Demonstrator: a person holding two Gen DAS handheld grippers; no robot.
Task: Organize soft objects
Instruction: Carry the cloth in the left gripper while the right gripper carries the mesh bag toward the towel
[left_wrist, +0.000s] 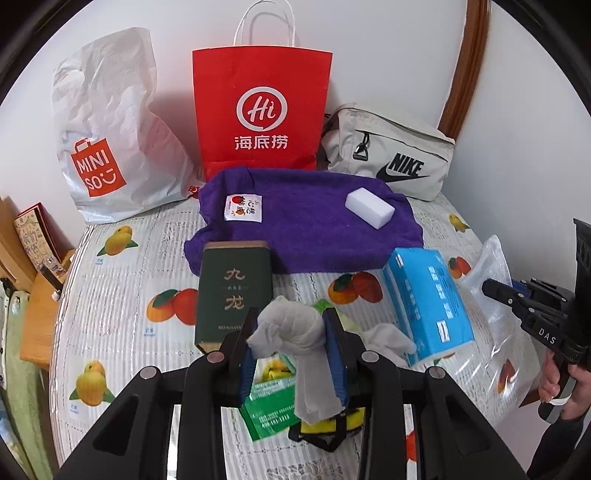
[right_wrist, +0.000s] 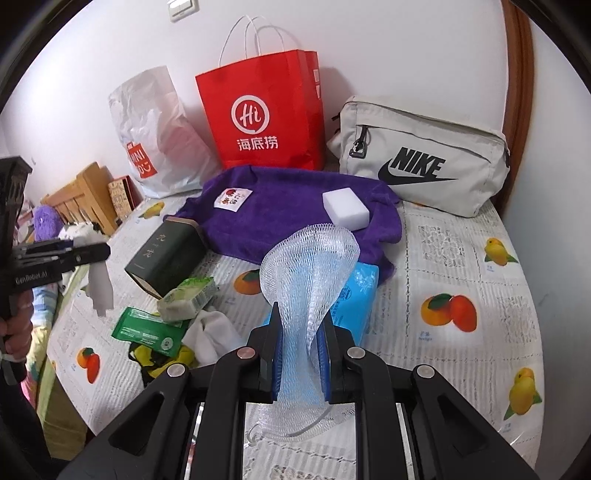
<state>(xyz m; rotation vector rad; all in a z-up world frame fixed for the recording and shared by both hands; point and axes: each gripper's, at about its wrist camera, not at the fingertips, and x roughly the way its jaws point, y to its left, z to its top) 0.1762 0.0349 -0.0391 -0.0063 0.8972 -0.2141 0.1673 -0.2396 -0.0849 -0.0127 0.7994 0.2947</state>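
Observation:
In the left wrist view my left gripper (left_wrist: 291, 328) is shut on a knotted grey sock (left_wrist: 288, 328), held off the bed with its tail hanging down. My right gripper (right_wrist: 301, 325) is shut on a clear foam mesh sleeve (right_wrist: 306, 266) that curls up above its blue pads. From the left wrist view the right gripper (left_wrist: 493, 290) shows at the right edge with the clear mesh (left_wrist: 487, 262) in it. The right wrist view has the left gripper (right_wrist: 103, 253) at its left edge, the grey sock (right_wrist: 99, 291) dangling below. A purple towel (left_wrist: 306, 221) carries a white sponge (left_wrist: 369, 207).
On the fruit-print bedcover (right_wrist: 461, 258) lie a dark green tin (left_wrist: 234, 291), a blue tissue pack (left_wrist: 428, 302), a white sock (right_wrist: 212, 334), a green wipes packet (right_wrist: 147, 330), a soap bar (right_wrist: 188, 297). Against the wall stand a red paper bag (left_wrist: 262, 110), a white plastic bag (left_wrist: 110, 129), a beige pouch (right_wrist: 421, 158).

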